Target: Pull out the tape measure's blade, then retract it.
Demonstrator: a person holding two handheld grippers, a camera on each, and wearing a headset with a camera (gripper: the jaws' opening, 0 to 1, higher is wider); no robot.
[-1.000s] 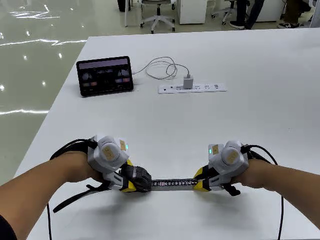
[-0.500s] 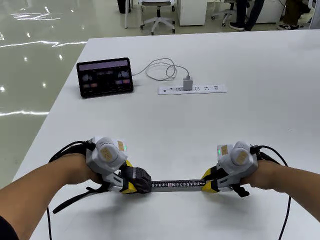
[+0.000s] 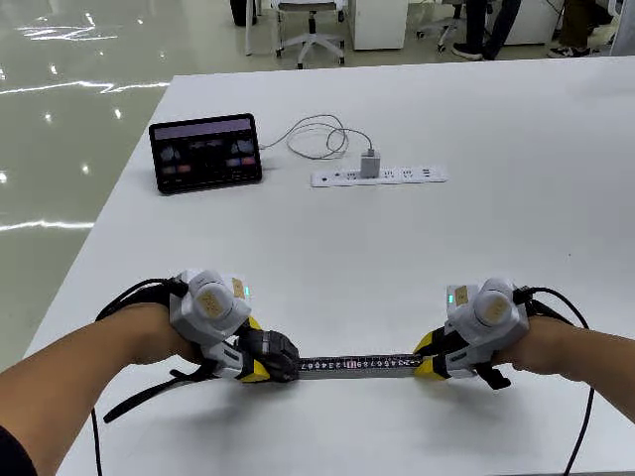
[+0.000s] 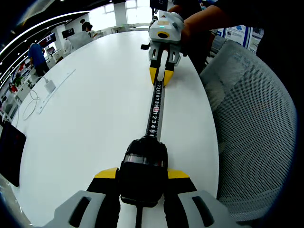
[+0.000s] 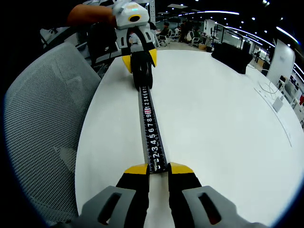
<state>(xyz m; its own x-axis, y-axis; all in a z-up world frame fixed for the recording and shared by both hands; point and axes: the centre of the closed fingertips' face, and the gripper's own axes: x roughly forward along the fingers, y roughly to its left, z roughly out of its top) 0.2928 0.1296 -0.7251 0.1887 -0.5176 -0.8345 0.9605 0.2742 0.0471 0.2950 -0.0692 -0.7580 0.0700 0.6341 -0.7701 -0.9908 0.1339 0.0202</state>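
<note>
**Steadily out, in line with the case**

From the head view, the work sits close to the front edge of the bench (image 3: 397, 258). My left gripper (image 3: 260, 360) is clamped on the tape measure case (image 3: 272, 353). My right gripper (image 3: 429, 368) is pinched on the end of the blade (image 3: 357, 365). The blade lies flat on the top between the two, running along that edge. I judge the pull-out to be under way. To do it well I should draw the tip straight away from the case mouth, low over the surface, so the strip neither twists nor buckles. My left side must stop the case sliding.

In the left gripper view my jaws are closed on both flanks of the case, which looks black, rounded and a little glossy. The blade leaves its far end in a straight line to the other gripper.

In the right gripper view my yellow tips nip the blade's end from either side. It is a narrow black strip with white numerals climbing towards the case, and a red mark further along. It is probably springy, so I would feed it back slowly rather than let it snap.
</note>
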